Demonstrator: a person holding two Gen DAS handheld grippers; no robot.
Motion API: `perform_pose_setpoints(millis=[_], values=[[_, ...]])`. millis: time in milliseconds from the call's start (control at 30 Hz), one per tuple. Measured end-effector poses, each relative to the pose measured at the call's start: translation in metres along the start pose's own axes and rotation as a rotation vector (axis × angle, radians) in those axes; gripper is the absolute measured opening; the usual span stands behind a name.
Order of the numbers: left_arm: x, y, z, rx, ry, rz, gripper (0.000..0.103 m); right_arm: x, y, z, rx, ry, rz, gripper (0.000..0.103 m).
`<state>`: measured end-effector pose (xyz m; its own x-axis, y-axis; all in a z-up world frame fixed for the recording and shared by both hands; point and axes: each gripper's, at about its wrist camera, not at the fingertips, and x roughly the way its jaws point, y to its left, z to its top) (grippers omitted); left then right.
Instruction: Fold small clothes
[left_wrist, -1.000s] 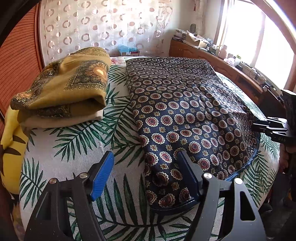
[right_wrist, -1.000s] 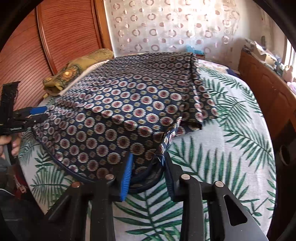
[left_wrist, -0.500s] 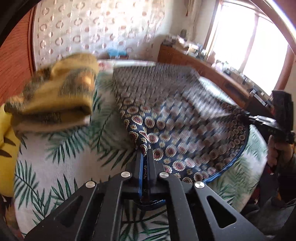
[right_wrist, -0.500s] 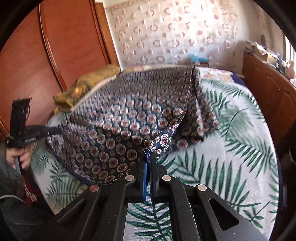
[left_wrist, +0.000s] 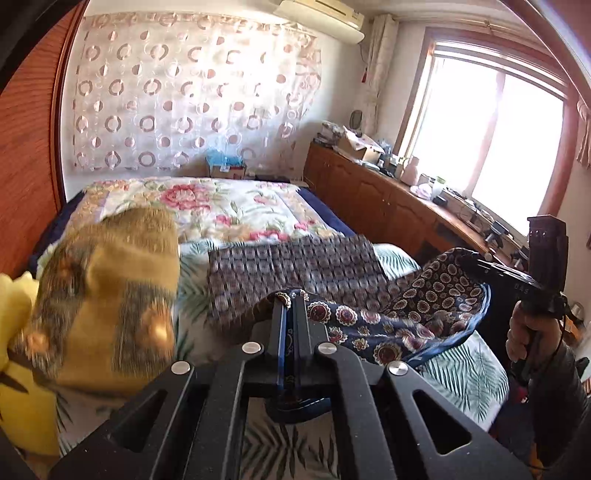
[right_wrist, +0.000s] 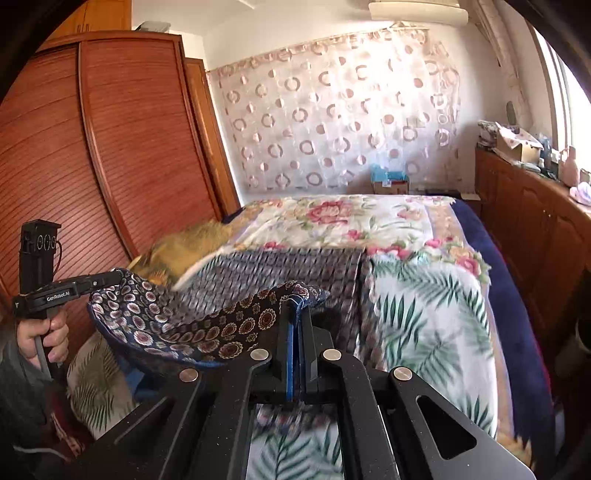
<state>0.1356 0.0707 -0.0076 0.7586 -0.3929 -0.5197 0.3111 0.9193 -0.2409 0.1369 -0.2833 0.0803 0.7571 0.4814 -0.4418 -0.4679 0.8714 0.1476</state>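
Note:
A navy cloth with round medallion print lies on the bed, its near edge lifted off the sheet and sagging between both grippers. My left gripper is shut on the cloth's near left corner. My right gripper is shut on the near right corner; the cloth hangs leftward from it. The right gripper also shows in the left wrist view, and the left gripper in the right wrist view. The cloth's far part still rests flat on the bed.
A folded mustard-yellow cloth stack sits on the bed at the left, beside a yellow item. The palm-leaf sheet and floral quilt cover the bed. A wooden wardrobe stands left, a cluttered cabinet right.
Both grippers closed on the near corners of the navy cloth, then lifted them up off the bed. The views tilted upward, and the near edge now hangs between the grippers.

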Motion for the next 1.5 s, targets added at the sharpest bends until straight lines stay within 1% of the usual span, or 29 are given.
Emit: perform_pose_setpoints(millis=[67,133,233,333,433,533,567,633,700,767,833,867,933,1033,1067,1167,1200,1233,1300,1333,1367,1400,1433,1500], values=[[0.005,0.0,0.009,-0.001,-0.003,-0.001,0.003,0.01,-0.003,0.008,-0.013,0.007,-0.021,0.001],[0.004,-0.003,0.01,0.008,-0.011,-0.006,0.003,0.024,-0.004,0.01,-0.03,0.034,-0.034,0.001],[0.0,-0.006,0.001,0.031,-0.003,0.005,0.003,0.035,0.0,-0.004,-0.043,0.084,-0.044,0.001],[-0.003,-0.006,-0.016,0.029,0.024,0.012,0.003,0.037,0.003,-0.027,-0.045,0.124,-0.054,0.001],[-0.005,-0.006,-0.04,0.027,0.058,0.03,0.003,0.031,0.004,-0.049,-0.027,0.162,-0.059,0.001],[-0.001,-0.006,-0.066,0.025,0.11,0.044,0.003,0.029,0.004,-0.07,0.002,0.212,-0.054,0.001],[0.001,-0.005,-0.074,0.022,0.129,0.049,0.003,0.031,0.006,-0.077,-0.003,0.23,-0.064,0.001],[0.006,-0.001,-0.09,0.014,0.164,0.067,0.003,0.034,0.008,-0.083,-0.028,0.253,-0.102,0.009],[0.008,0.002,-0.098,0.007,0.182,0.078,0.003,0.041,0.007,-0.083,-0.053,0.261,-0.152,0.036],[0.01,0.004,-0.104,-0.001,0.195,0.079,0.003,0.046,0.007,-0.081,-0.064,0.26,-0.18,0.049],[0.01,0.004,-0.108,0.001,0.206,0.082,0.003,0.049,0.009,-0.077,-0.049,0.266,-0.172,0.055],[0.011,0.004,-0.11,0.003,0.214,0.083,0.003,0.052,0.007,-0.076,-0.042,0.27,-0.178,0.062],[0.013,0.002,-0.113,0.012,0.229,0.088,0.003,0.063,0.005,-0.072,-0.027,0.287,-0.173,0.063],[0.016,0.002,-0.117,0.017,0.246,0.1,0.003,0.075,-0.002,-0.077,0.016,0.338,-0.143,0.064],[0.016,0.003,-0.117,0.014,0.249,0.101,0.003,0.075,-0.001,-0.077,0.022,0.329,-0.144,0.064],[0.018,0.005,-0.118,0.006,0.255,0.103,0.003,0.077,0.006,-0.079,0.053,0.323,-0.086,0.064],[0.02,0.004,-0.118,0.005,0.256,0.102,0.003,0.077,0.01,-0.08,0.044,0.324,-0.082,0.063],[0.021,0.004,-0.118,0.004,0.256,0.101,0.003,0.078,0.015,-0.081,0.029,0.326,-0.081,0.061],[0.023,0.006,-0.118,-0.002,0.261,0.098,0.003,0.081,0.027,-0.083,-0.002,0.327,-0.073,0.042],[0.024,0.007,-0.119,-0.006,0.264,0.097,0.003,0.081,0.031,-0.084,-0.006,0.329,-0.063,0.037],[0.025,0.008,-0.119,-0.011,0.268,0.097,0.004,0.084,0.034,-0.084,-0.008,0.331,-0.054,0.03],[0.025,0.009,-0.119,-0.016,0.27,0.092,0.004,0.085,0.037,-0.084,-0.017,0.332,-0.051,0.016],[0.025,0.008,-0.119,-0.018,0.266,0.081,0.003,0.087,0.039,-0.084,-0.024,0.332,-0.039,0.011],[0.019,0.005,-0.114,-0.016,0.24,0.03,0.002,0.089,0.042,-0.081,-0.023,0.32,-0.035,0.005]])
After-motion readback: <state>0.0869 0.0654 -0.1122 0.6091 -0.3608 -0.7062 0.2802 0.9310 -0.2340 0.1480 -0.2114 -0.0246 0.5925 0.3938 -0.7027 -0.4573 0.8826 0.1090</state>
